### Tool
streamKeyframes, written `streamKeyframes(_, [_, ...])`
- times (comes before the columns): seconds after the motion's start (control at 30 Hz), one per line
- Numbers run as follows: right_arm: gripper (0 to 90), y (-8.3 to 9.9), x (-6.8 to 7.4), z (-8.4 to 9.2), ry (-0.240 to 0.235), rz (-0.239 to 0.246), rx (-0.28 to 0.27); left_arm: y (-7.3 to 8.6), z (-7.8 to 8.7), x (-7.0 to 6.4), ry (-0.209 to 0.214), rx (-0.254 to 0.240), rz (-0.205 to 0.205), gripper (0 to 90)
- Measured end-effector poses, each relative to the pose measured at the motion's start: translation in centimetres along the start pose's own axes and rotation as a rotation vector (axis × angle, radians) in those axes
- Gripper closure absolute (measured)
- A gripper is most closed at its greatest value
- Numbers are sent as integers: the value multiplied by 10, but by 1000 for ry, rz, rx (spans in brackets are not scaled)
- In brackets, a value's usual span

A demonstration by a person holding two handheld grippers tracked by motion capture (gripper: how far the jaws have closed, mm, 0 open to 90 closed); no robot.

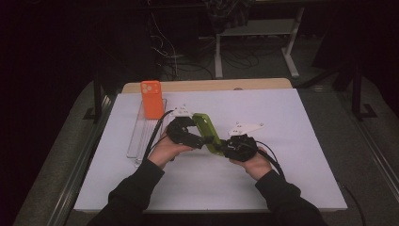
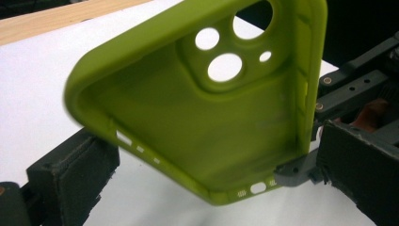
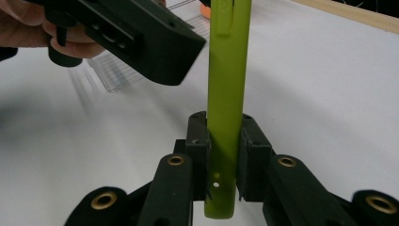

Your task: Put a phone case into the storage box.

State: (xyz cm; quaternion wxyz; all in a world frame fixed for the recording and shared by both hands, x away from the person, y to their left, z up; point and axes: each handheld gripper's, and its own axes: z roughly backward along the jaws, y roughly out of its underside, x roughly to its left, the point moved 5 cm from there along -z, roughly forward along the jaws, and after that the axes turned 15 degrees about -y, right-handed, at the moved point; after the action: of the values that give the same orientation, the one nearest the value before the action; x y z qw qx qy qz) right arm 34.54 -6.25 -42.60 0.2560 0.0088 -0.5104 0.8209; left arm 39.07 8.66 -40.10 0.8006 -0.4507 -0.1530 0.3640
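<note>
A: Where is the green phone case (image 1: 207, 132)?

B: Above the middle of the white counter (image 1: 282, 179), between the two tongs, clear of the surface. In the left gripper view (image 2: 202, 117) its hollow inside faces the camera, with the camera cut-outs toward the top.

A: State of the right tongs (image 1: 225, 149)?

B: Closed on the case. The right gripper view shows both black pads (image 3: 197, 146) pressed flat against the two faces of the case's edge (image 3: 228, 103), near its lower end; the case stands upright there.

A: And the left tongs (image 1: 200, 140)?

B: Wide apart. In the left gripper view one pad sits at the lower left, the other at the right. The case lies between them and near both, but whether either pad presses on it I cannot tell.

A: Anything else on the counter?

B: An orange phone case (image 1: 152, 99) stands upright at the far end of a clear plastic tray (image 1: 139, 136), left of the hands. Well apart from the green one.
</note>
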Motion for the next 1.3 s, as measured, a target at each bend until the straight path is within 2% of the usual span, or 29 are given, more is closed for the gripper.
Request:
streamKeyframes(0.3, [757, 1, 5, -8, -16, 2, 10, -3, 0, 1, -11, -25, 17, 0])
streamKeyframes(0.37, [757, 2, 5, -10, -17, 8, 21, -2, 0, 3, -12, -17, 18, 0])
streamKeyframes(0.47, [757, 3, 7, -13, -15, 8, 30, -3, 0, 3, -10, -18, 43, 0])
streamKeyframes(0.57, [757, 4, 7, -15, -15, 12, 41, -3, -1, 4, -17, -21, 43, 0])
streamKeyframes(0.63, [757, 5, 8, -17, -13, 13, 48, -4, -1, 3, -14, -22, 63, 0])
streamKeyframes(0.77, [757, 7, 8, -19, -11, 11, 55, -4, -1, 6, -22, -30, 62, 57])
streamKeyframes(0.97, [756, 8, 7, -20, -12, -2, 54, -4, -1, 6, -26, -31, 53, 80])
streamKeyframes(1.13, [750, 10, 6, -22, -8, 22, 75, -4, 0, 8, 3, 4, 70, 111])
streamKeyframes(1.3, [700, 9, 7, -25, -11, 38, 71, -7, 4, 6, 0, -3, 69, 123])
